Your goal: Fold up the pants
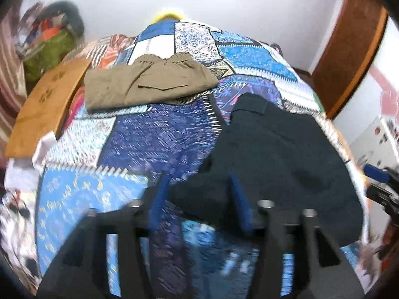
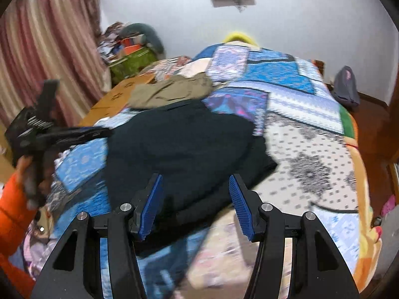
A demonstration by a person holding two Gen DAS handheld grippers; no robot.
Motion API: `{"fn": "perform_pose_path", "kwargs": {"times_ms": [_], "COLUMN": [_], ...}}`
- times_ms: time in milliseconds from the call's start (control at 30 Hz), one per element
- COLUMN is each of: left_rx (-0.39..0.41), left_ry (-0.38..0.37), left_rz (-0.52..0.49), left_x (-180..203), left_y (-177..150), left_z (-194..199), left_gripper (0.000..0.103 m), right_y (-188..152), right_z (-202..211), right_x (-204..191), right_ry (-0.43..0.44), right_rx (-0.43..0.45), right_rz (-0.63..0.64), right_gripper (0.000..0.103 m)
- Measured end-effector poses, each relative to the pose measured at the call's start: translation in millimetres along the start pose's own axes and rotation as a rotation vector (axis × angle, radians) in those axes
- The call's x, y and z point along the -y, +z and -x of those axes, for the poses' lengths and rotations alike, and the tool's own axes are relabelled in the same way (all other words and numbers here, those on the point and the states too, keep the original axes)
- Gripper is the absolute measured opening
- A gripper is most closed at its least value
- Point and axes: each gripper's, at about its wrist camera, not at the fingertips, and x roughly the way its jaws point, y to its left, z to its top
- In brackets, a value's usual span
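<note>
Nearest the left wrist camera, the left hand-held gripper (image 1: 199, 194) hangs over the bed with its jaws standing apart; its blue pads (image 1: 239, 199) are smeared by motion blur. A fold of the dark pants (image 1: 286, 154) lies between them, but the pads do not press on it, so nothing is gripped. From the right wrist view this same left hand-held gripper appears at the left edge, held by a hand (image 2: 30, 174) in an orange sleeve (image 2: 12, 211), its tips just at the near-left edge of the dark cloth.

The right hand-held gripper (image 2: 195, 199) is likewise parted, its ribbed blue pads (image 2: 240, 204) clear and sharp, hovering above the near edge of the dark pants with no cloth pinched between them.

The dark pants lie in a folded heap on the patchwork bedspread (image 1: 154, 134), on the near half of the bed. Beyond them, toward the far side, a folded pair of khaki pants (image 1: 149, 84) rests flat with its gathered waistband facing away. Just left of the khaki pair a flat brown cardboard sheet (image 1: 42, 109) lies at the bed's edge. Farther off, a pile of clothes and bags (image 2: 132, 49) sits by the striped curtain (image 2: 49, 49) against the white wall (image 2: 299, 12).
</note>
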Motion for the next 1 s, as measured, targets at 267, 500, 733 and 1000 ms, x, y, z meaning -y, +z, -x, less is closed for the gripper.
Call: {"fn": "perform_pose_path", "kwargs": {"times_ms": [267,500,733,1000], "left_rx": [-0.068,-0.065,-0.074,-0.087], "left_ry": [-0.002,-0.042,0.008,0.053], "left_rz": [-0.043,-0.059,-0.014,0.003], "left_x": [1,15,3,-13], "left_y": [-8,-17,-24,-20], "left_z": [-27,-15,-19,-15], "left_gripper": [0.062,0.060,0.060,0.052], "right_y": [-26,-22,-18,-9], "right_z": [-30,-29,-29,-8], "right_x": [-13,21,58,87], "right_ry": [0.043,-0.022,-0.098,-0.162], "right_rx": [-0.076,-0.096,-0.077,-0.042], "right_rz": [0.044,0.070,0.016,-0.086], "right_gripper": [0.058,0.058,0.058,0.050]}}
